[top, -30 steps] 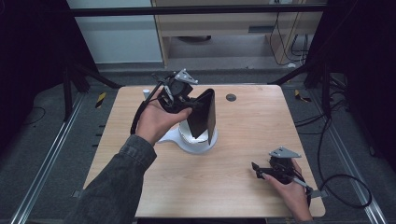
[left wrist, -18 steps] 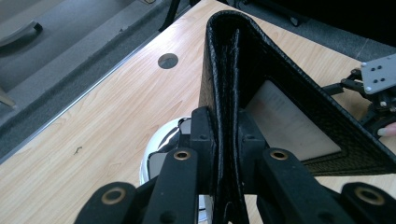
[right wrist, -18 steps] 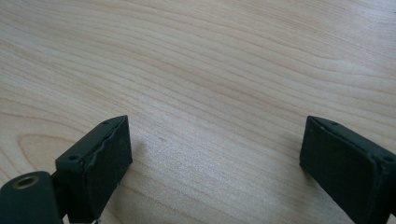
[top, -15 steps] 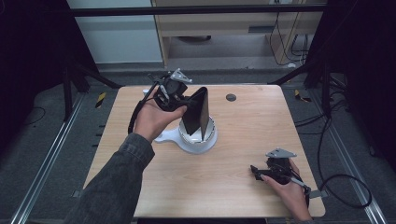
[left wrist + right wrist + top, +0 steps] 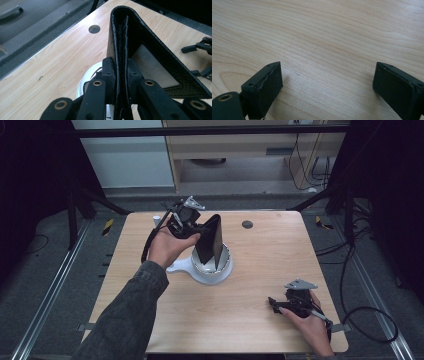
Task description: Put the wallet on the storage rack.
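We have the left claw (image 5: 120, 75) clamped on one leaf of a black textured wallet (image 5: 210, 240), its two jaws pressed together against that leaf near the fold, as the left gripper view shows closely. The wallet stands open like a tent, spine uppermost and long axis close to upright, tilted a little toward the far side of the surface (image 5: 270, 320). In the high view it hangs just above a white round dish (image 5: 212, 270), whose flat handle-like tab points toward our left; whether the lower edges of the wallet touch the dish or only hover over its rim we cannot tell. The free leaf splays away from the claw, and a pale card window shows inside it. Our right claw (image 5: 325, 87) rests low on the bare wood near the front right corner, jaws wide apart with nothing between them, well apart from the wallet and dish. So the relation that matters, as we judge it, is this: the wallet lies directly ahead of the left claw and over the dish, while the right hand (image 5: 310, 325) is the farther one and would have to cross toward the middle to take the free leaf. A dark round hole (image 5: 247, 224) sits in the surface beyond the dish.
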The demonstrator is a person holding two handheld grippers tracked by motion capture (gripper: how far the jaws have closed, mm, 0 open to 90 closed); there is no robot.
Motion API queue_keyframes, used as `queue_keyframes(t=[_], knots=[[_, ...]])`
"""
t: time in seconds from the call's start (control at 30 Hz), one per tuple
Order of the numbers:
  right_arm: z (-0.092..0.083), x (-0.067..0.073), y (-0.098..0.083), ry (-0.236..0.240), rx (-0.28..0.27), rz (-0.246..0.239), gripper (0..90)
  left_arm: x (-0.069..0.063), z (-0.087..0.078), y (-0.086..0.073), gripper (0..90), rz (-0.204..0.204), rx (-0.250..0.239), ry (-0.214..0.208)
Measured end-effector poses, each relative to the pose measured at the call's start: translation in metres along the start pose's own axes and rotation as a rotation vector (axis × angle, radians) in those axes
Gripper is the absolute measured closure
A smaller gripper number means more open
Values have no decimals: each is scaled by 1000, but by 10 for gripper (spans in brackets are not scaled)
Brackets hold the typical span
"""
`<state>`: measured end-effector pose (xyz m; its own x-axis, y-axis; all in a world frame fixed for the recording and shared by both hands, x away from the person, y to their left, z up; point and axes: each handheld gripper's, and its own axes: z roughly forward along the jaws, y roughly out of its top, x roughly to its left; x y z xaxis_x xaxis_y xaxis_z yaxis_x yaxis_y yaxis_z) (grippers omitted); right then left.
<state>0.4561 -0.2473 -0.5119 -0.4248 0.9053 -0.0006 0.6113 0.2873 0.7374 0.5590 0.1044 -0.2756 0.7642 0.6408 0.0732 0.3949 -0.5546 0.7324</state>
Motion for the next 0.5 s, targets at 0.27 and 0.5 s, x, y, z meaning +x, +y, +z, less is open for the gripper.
queue_keyframes(t=[0.27, 0.5], knots=[[0, 0, 0, 1, -1, -4, 91, 4, 16, -8, 808, -22, 15, -26], [0, 0, -1, 2, -3, -6, 91, 5, 31, -15, 807, -29, 40, -30]])
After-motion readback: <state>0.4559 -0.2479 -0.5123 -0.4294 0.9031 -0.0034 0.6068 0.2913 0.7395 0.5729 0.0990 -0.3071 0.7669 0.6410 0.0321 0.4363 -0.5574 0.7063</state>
